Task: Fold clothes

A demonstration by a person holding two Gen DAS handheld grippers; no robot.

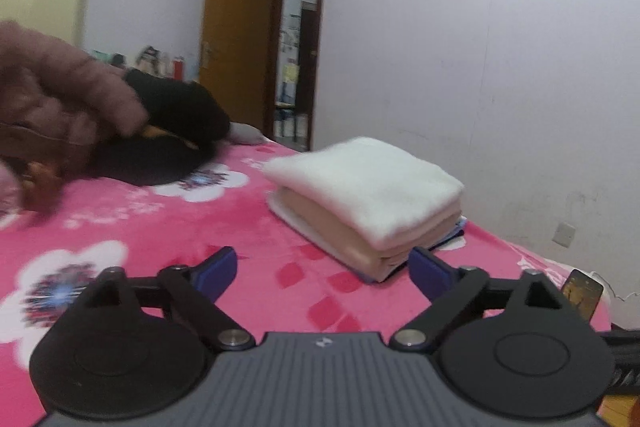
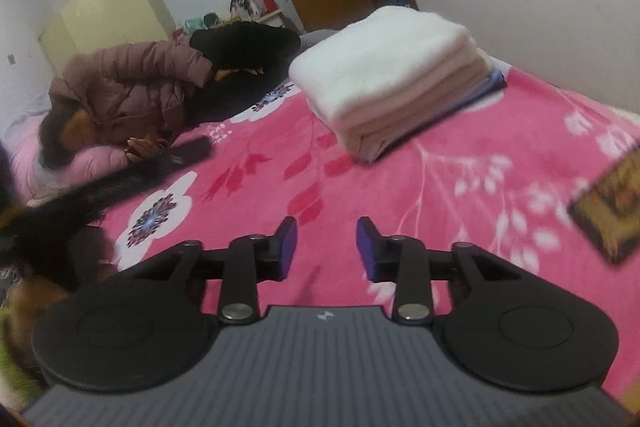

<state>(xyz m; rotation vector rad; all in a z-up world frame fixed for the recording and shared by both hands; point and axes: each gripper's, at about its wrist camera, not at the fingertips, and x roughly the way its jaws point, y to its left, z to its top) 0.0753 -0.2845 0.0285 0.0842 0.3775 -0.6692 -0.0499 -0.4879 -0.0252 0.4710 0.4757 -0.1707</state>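
Lying ahead of both grippers, the folded pile [image 1: 362, 195] sits on the blanket [image 1: 168, 223]; left gripper [image 1: 322, 269] gapes wide, right gripper [image 2: 326, 247] narrower, both empty.

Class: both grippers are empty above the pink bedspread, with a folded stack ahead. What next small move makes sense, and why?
Probably fetch another garment: the left gripper and right gripper hold nothing, and the folded stack looks finished.

Person [image 2: 132, 87] lying on bed, phone [image 1: 582, 297]
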